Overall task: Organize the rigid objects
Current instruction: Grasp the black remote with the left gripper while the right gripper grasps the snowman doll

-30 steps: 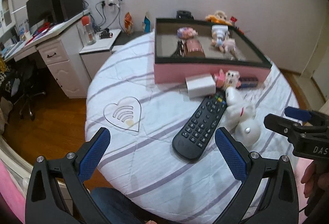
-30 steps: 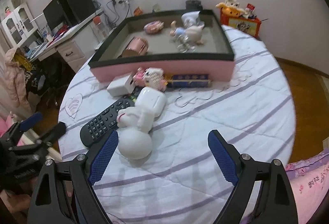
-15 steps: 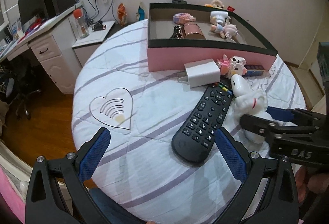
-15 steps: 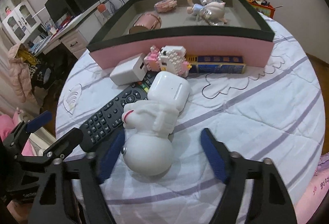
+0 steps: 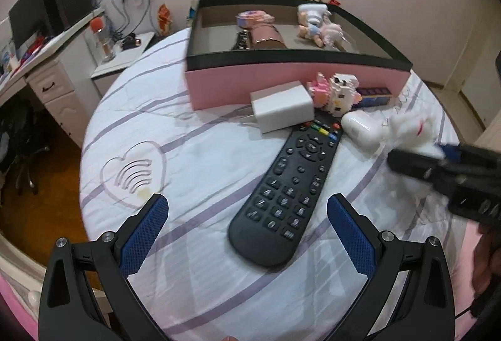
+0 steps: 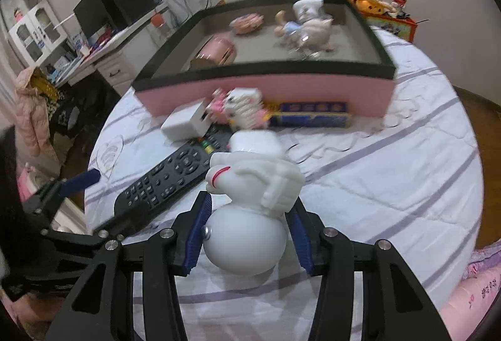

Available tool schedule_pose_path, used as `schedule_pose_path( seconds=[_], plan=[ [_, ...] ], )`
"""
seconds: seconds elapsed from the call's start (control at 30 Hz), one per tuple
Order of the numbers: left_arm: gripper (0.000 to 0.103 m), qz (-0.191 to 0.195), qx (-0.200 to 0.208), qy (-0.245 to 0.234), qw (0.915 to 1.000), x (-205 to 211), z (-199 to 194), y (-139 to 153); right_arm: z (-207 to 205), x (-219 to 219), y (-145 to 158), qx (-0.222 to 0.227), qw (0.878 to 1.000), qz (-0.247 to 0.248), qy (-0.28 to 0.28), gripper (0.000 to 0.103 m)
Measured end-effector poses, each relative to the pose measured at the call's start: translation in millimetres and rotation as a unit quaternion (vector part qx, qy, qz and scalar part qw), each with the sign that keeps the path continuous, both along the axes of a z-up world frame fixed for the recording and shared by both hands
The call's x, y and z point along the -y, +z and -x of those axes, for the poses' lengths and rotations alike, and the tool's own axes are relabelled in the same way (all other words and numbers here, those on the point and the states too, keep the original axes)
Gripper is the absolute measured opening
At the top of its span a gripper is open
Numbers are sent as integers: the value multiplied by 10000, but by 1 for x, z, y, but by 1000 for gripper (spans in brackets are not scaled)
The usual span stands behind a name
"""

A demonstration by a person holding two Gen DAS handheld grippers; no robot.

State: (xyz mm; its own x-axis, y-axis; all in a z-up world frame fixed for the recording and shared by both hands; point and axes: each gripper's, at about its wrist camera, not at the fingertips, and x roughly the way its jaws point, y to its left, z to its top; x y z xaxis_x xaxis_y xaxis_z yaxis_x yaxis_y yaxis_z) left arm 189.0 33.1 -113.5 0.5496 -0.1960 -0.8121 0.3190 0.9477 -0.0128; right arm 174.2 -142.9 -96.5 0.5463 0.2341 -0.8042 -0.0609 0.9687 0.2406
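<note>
My right gripper point(image 6: 247, 234) is shut on the round head of a white astronaut figure point(image 6: 253, 196), held just above the bedspread; the figure shows blurred in the left wrist view point(image 5: 407, 128). My left gripper point(image 5: 247, 231) is open and empty over the near end of a black remote point(image 5: 291, 184), which also shows in the right wrist view point(image 6: 166, 181). A white charger point(image 5: 281, 110), a white earbud case point(image 5: 360, 128), a pink-and-white block toy point(image 5: 335, 90) and a blue box point(image 6: 310, 118) lie before the pink storage box point(image 5: 281, 81).
The pink box point(image 6: 281, 90) holds a rose-gold cylinder point(image 6: 216, 51), a pink compact point(image 6: 247, 23) and small dolls point(image 6: 307, 24). The round table's edge point(image 5: 90, 190) drops off to the left. A desk with a monitor point(image 5: 40, 15) stands far left.
My right gripper has moved forward and shut on the astronaut figure's head, lifting it slightly. My left gripper has moved closer over the remote and stays open.
</note>
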Motion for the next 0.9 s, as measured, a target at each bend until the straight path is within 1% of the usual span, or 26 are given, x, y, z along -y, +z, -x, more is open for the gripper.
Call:
schedule_pose_path(
  seconds=[0.1, 0.2, 0.27, 0.33, 0.43, 0.5, 0.6, 0.67, 0.7, 0.77, 0.8, 0.9],
  plan=[
    [102, -231, -3, -183, 9996, 13, -7, -7, -1, 10, 4, 33, 9999, -25, -104, 49],
    [103, -519, -12, -367, 9980, 26, -19, -20, -4, 16, 2, 4, 9998, -49, -167, 49],
    [102, -345, 13, -431, 9985, 27, -24, -22, -5, 18, -1, -24, 9998, -69, -179, 50],
    [101, -185, -127, -421, 9989, 25, -30, -23, -5, 20, -3, -59, 9998, -82, -179, 50],
    [87, -87, -191, -510, 9985, 25, -29, -20, -6, 22, -3, -76, 9998, -100, -185, 50],
    [69, -29, -182, -554, 9983, 25, -25, -17, -5, 23, -3, -72, 9997, -106, -195, 50],
    [60, 111, -228, -581, 9980, 23, -22, -14, -6, 21, -3, -66, 9998, -121, -174, 50],
    [55, 281, -296, -581, 9975, 19, -23, -13, -5, 19, -2, -64, 9998, -119, -143, 50],
    [51, 444, -364, -579, 9967, 15, -23, -12, -4, 17, -2, -60, 9998, -117, -124, 50],
    [46, 665, -461, -570, 9951, 11, -23, -11, -5, 16, -1, -53, 9999, -112, -105, 50],
    [46, 765, -499, -555, 9943, 9, -21, -10, -5, 16, -1, -48, 9999, -105, -104, 50],
    [44, 883, -517, -533, 9933, 7, -14, -9, -3, 16, 2, -22, 9999, -90, -108, 50]
  ],
)
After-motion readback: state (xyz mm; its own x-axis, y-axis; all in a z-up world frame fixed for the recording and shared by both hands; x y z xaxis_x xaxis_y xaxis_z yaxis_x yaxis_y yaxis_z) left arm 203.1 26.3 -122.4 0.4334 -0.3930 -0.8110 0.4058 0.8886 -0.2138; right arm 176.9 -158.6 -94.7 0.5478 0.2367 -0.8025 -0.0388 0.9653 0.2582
